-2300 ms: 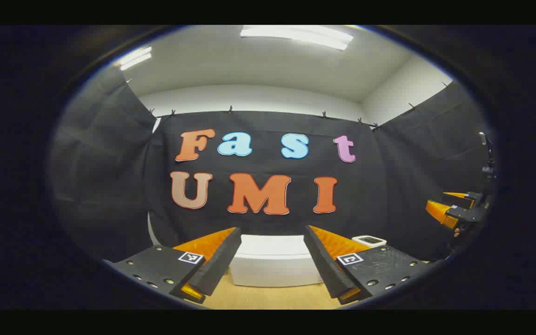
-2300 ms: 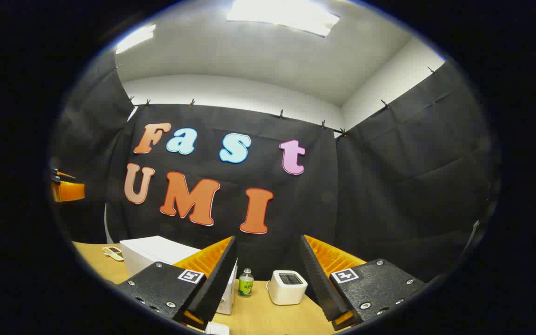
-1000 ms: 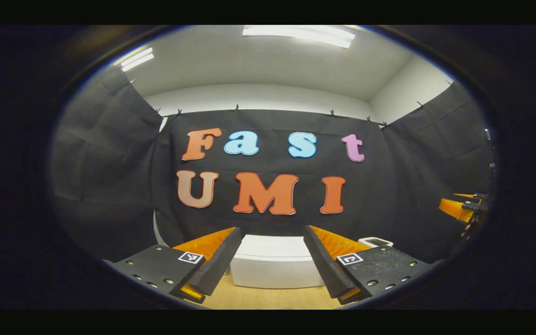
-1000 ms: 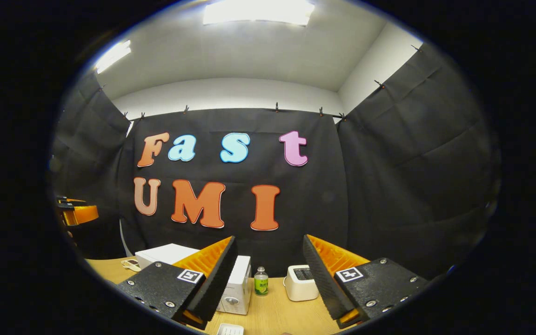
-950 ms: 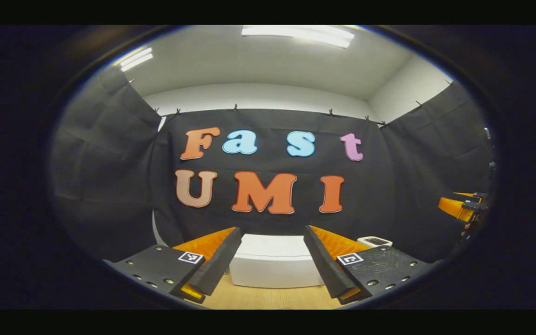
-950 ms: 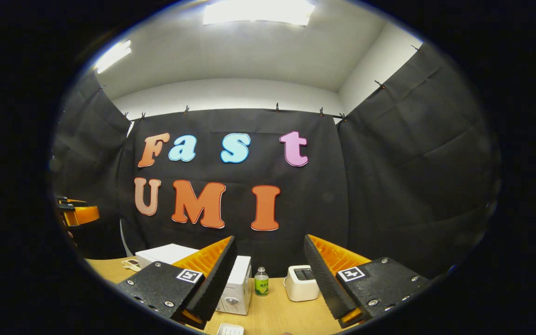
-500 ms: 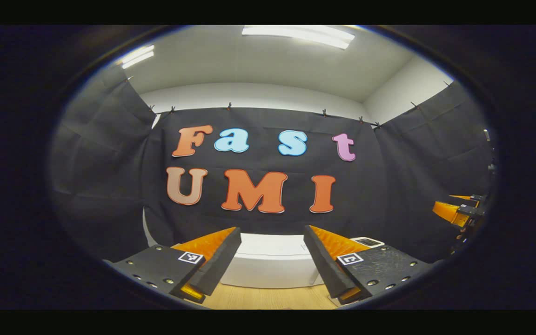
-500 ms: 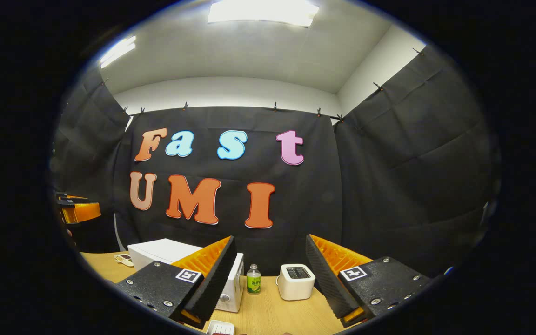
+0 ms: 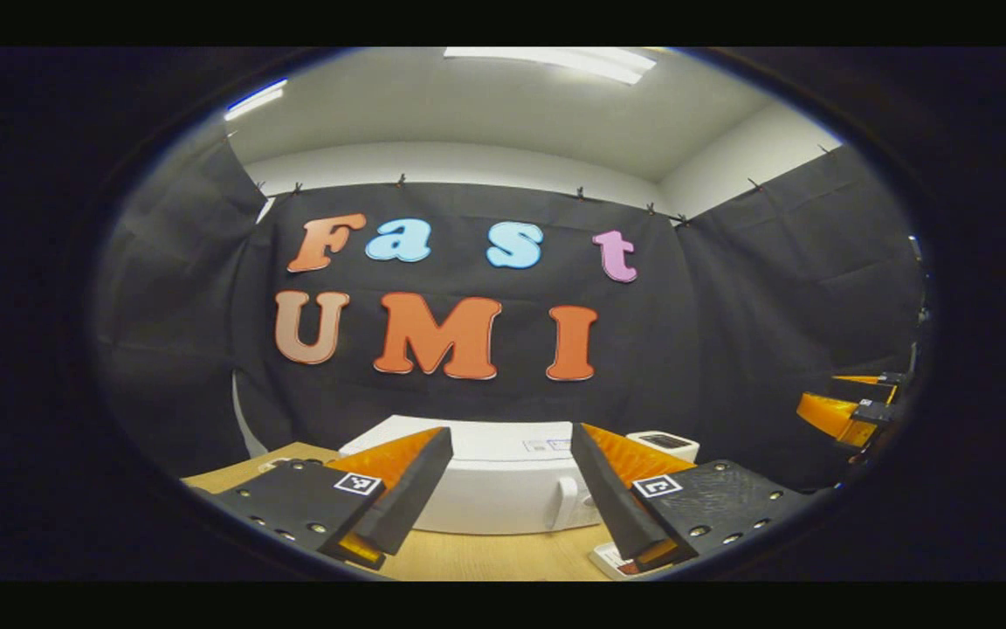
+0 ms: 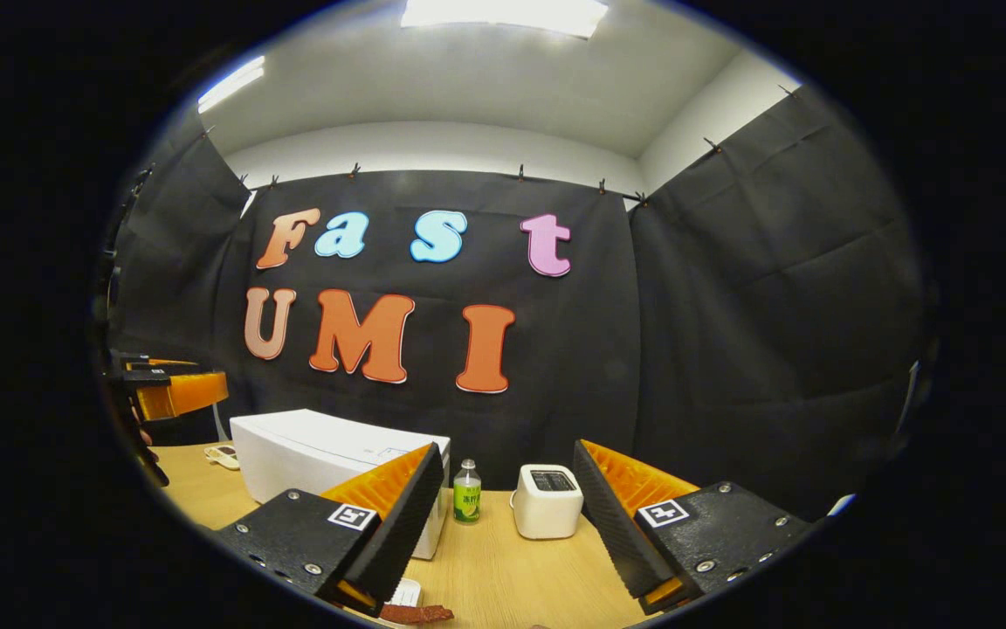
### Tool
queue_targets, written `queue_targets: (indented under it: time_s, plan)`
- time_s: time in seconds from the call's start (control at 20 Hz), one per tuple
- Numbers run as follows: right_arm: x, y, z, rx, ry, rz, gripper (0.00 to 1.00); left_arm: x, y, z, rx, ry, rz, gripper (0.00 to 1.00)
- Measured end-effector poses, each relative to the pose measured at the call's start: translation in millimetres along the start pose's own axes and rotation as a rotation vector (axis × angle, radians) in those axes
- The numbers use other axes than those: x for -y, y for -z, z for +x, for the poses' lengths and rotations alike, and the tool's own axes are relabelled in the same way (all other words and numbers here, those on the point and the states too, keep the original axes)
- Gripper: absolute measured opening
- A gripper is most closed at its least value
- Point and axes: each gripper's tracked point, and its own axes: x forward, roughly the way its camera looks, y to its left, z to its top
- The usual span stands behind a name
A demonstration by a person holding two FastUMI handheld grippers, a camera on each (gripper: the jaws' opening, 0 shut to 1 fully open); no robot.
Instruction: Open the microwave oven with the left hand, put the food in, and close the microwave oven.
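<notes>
The left tongs (image 9: pixel 510 489) stand wide apart with nothing between them, held short of the front of the microwave oven (image 9: pixel 503 480), a white box on the wooden desk (image 9: pixel 485 559) whose door looks closed. The right tongs (image 10: pixel 507 515) are likewise spread and empty, held back from the oven and off to its right. The step in hand seems to be the reach for the door: a pale upright handle (image 9: pixel 566 502) shows at the right end of the oven's front, and the left tongs would do well to line up squarely on it, close on it firmly, then pull along the door's swing rather than straight back, lest the light box slide on the desk. The food (image 10: pixel 416 614), a brownish piece, lies in a small white tray (image 10: pixel 407 594) on the desk just in front of the oven's right corner, partly cut off at the bottom of the right gripper view. To the right of the oven stand a small green-labelled bottle (image 10: pixel 466 494), capped, contents unclear, and a white toaster (image 10: pixel 547 501) with its slot on top.
</notes>
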Motion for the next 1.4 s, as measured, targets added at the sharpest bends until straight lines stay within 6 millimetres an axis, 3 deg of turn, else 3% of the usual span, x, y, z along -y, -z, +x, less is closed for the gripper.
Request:
queue_targets:
  time_s: [0.35, 0.45, 0.6, 0.7, 0.75, 0.85, 0.95, 1.0, 1.4]
  plan:
    - [9.1, 66.0, -4.6, -0.103, -0.003, 0.020, 0.94, 37.3, 89.2, 41.7, -0.114, 0.054, -0.032, 0.88]
    - [13.6, 81.8, -5.3, -0.130, -0.002, 0.025, 0.94, 47.3, 116.1, 51.4, -0.144, 0.062, -0.019, 0.92]
    - [22.2, 99.6, -5.6, -0.147, 0.014, 0.015, 0.94, 63.1, 150.8, 67.7, -0.176, 0.068, 0.012, 0.88]
    - [23.9, 112.4, -5.8, -0.162, 0.016, 0.023, 0.94, 71.0, 177.7, 77.3, -0.216, 0.064, 0.024, 0.95]
    - [22.5, 117.6, -5.1, -0.169, 0.010, 0.030, 0.94, 73.1, 191.9, 82.4, -0.245, 0.057, 0.028, 0.89]
    - [21.1, 128.0, -4.1, -0.182, 0.001, 0.033, 0.94, 72.3, 205.8, 90.5, -0.255, 0.039, 0.036, 0.93]
    - [21.9, 137.3, -2.6, -0.191, 0.000, 0.019, 0.94, 74.2, 220.8, 102.6, -0.272, 0.040, 0.030, 0.86]
    - [21.8, 141.0, -1.7, -0.193, 0.000, 0.014, 0.94, 75.4, 231.2, 107.2, -0.287, 0.038, 0.033, 0.91]
    - [22.0, 163.8, -4.0, -0.227, -0.005, -0.022, 0.94, 74.7, 289.8, 131.7, -0.361, 0.009, 0.054, 0.68]
